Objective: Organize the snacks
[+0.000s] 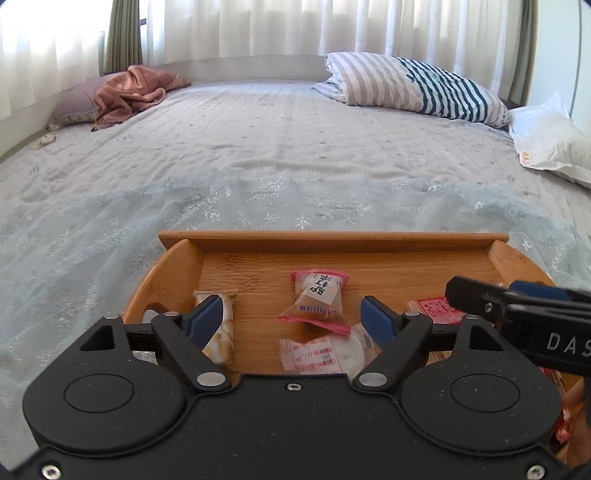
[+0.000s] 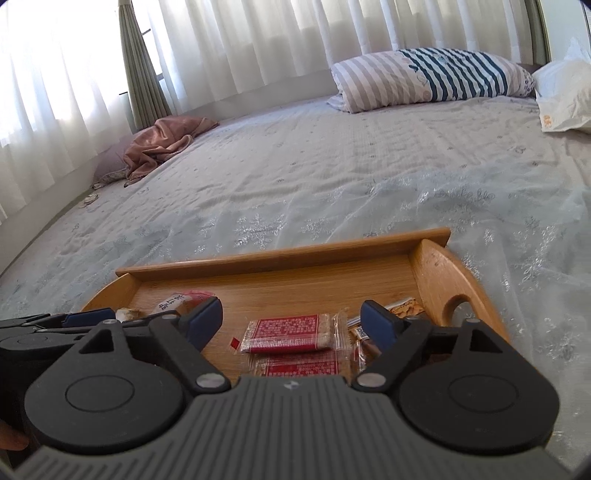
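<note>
Tray (image 1: pixel 332 238) set on bed (image 1: pixel 258 147), snack packets (image 1: pixel 317 295) lying inside it. Left gripper (image 1: pixel 293 317) over tray's left part, right gripper (image 2: pixel 293 321) over its right part. Striped pillow (image 1: pixel 413 85) behind tray to the right, crumpled cloth (image 1: pixel 129 92) far left.

Both wrist cameras sit close above the shallow wooden tray (image 1: pixel 332 238) (image 2: pixel 280 254), looking forward and downward across the bed toward the white curtains (image 1: pixel 258 26) (image 2: pixel 240 44); both share the tray.

Both black grippers, left gripper (image 1: pixel 293 315) and right gripper (image 2: pixel 291 319), carry blue pads
</note>
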`<state>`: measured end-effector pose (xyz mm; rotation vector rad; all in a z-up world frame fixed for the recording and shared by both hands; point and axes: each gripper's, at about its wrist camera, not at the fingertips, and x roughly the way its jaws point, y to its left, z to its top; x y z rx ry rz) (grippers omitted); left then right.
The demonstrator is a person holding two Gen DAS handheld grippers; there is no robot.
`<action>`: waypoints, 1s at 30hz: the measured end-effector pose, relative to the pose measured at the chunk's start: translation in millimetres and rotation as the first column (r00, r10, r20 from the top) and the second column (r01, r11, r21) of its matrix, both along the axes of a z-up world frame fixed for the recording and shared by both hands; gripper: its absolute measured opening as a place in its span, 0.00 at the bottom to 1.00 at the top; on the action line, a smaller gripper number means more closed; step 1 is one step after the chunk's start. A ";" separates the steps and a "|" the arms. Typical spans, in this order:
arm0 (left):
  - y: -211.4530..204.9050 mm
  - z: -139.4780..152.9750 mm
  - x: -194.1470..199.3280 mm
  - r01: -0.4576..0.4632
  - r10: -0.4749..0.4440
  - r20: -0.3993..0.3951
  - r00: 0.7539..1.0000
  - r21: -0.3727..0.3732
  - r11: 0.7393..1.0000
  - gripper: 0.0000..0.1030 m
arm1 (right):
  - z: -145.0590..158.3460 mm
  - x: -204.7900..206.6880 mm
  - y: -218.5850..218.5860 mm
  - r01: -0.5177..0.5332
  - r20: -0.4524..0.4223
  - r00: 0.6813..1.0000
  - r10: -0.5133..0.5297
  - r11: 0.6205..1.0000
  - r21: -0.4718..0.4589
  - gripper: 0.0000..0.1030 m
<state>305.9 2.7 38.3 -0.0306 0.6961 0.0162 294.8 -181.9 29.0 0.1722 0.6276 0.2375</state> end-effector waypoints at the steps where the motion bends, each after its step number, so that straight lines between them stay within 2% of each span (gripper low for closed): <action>1: -1.3 2.1 -3.2 0.002 -0.002 0.002 1.000 0.007 1.000 0.82 | 2.9 -4.1 -0.5 0.000 0.008 1.000 0.000 1.000 -0.004 0.89; 5: -3.4 9.3 -19.3 0.007 -0.007 0.014 1.000 0.019 1.000 0.88 | 12.4 -17.8 -2.6 -0.002 0.028 1.000 0.003 1.000 -0.014 0.92; 14: -5.2 24.2 -63.0 0.026 -0.026 0.030 0.999 0.029 0.999 0.95 | 25.2 -53.6 -6.3 -0.016 0.067 0.998 0.018 0.999 -0.033 1.00; 30: -7.5 36.3 -136.4 0.041 -0.041 0.034 0.999 -0.001 0.999 0.98 | 41.8 -121.0 -3.9 -0.064 0.144 0.987 0.073 0.996 -0.065 1.00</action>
